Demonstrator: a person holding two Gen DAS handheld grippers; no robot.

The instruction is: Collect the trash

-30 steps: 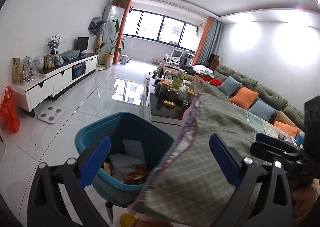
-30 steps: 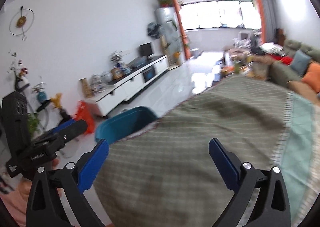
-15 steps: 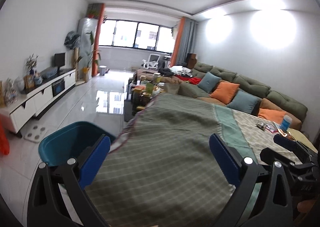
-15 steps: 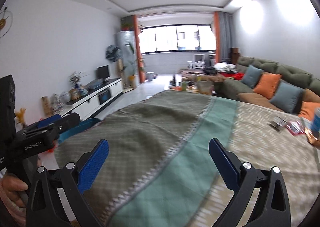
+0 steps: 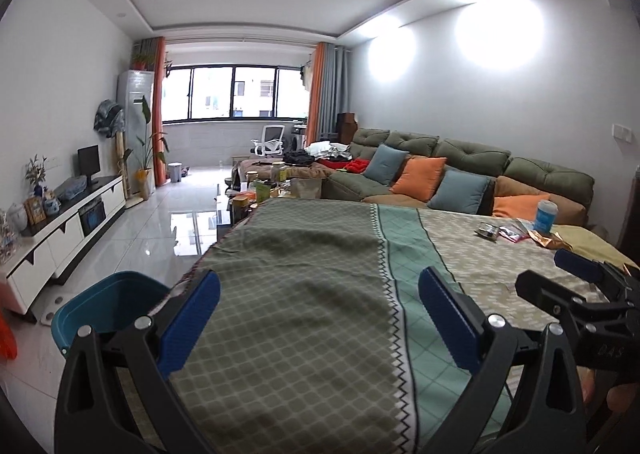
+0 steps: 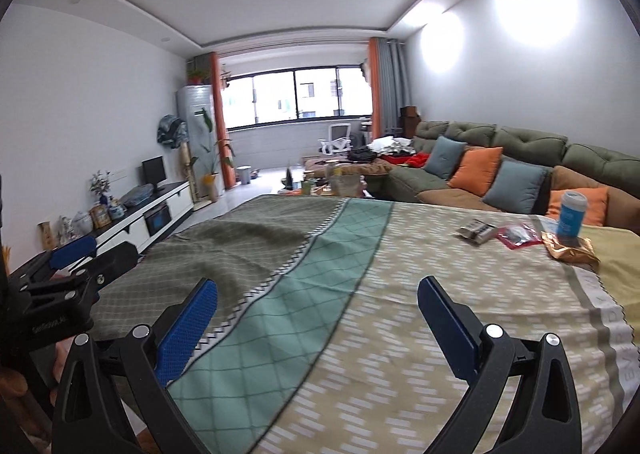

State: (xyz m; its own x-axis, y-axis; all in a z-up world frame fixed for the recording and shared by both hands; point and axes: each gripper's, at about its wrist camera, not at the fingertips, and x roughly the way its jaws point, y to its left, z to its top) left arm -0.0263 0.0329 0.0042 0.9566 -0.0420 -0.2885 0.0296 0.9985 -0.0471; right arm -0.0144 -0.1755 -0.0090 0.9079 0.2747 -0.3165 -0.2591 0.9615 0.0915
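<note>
Trash lies at the far right of the cloth-covered table (image 6: 360,254): a grey wrapper (image 6: 476,232), a red packet (image 6: 518,236) and a crumpled gold wrapper (image 6: 572,250), with a blue-and-white can (image 6: 572,218) standing behind them. The left wrist view shows the same wrappers (image 5: 510,232) and can (image 5: 545,215). A teal bin (image 5: 102,308) stands on the floor at the table's left corner. My left gripper (image 5: 318,318) is open above the table's green part, nothing between its fingers. My right gripper (image 6: 316,324) is open too, well short of the trash.
A green sofa (image 6: 500,173) with orange and blue cushions runs along the right wall. A cluttered coffee table (image 5: 268,189) stands beyond the table. A white TV cabinet (image 5: 60,225) lines the left wall, with glossy tiled floor (image 5: 180,221) between.
Both views have swung right and up, from the teal bin and table corner to the whole tabletop. The trash at the far right has come into sight. Both grippers stay open.
</note>
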